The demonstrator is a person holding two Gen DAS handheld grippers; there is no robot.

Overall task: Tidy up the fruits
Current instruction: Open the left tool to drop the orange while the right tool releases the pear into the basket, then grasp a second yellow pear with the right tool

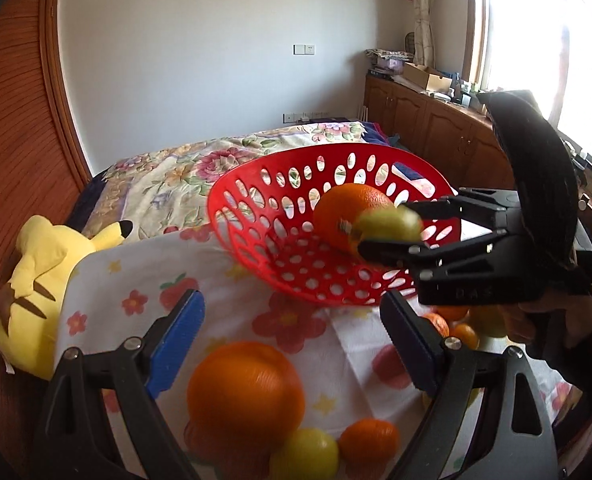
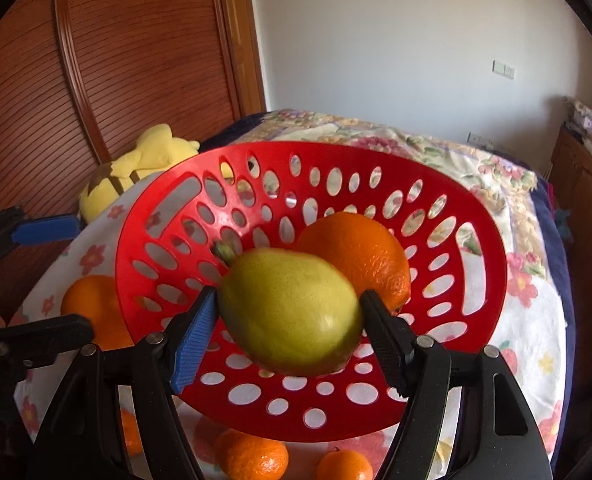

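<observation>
While your right tongs [image 2: 288, 312] clamp the green pear [image 2: 292, 312] above the red basket [image 2: 491, 280], which holds one orange [image 2: 359, 256], your left tongs [image 1: 292, 344] gape empty over another orange [image 1: 246, 388].

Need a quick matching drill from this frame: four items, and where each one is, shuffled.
Items:
1. pear
2. big orange
3. plush
4. left tool

Places or states:
A. lying inside the red basket
B. open, empty, above a loose orange on the cloth
C. gripped by the right tool over the basket
D. on the bed beside the wooden door

Pairs: 1-C, 2-A, 3-D, 4-B
</observation>
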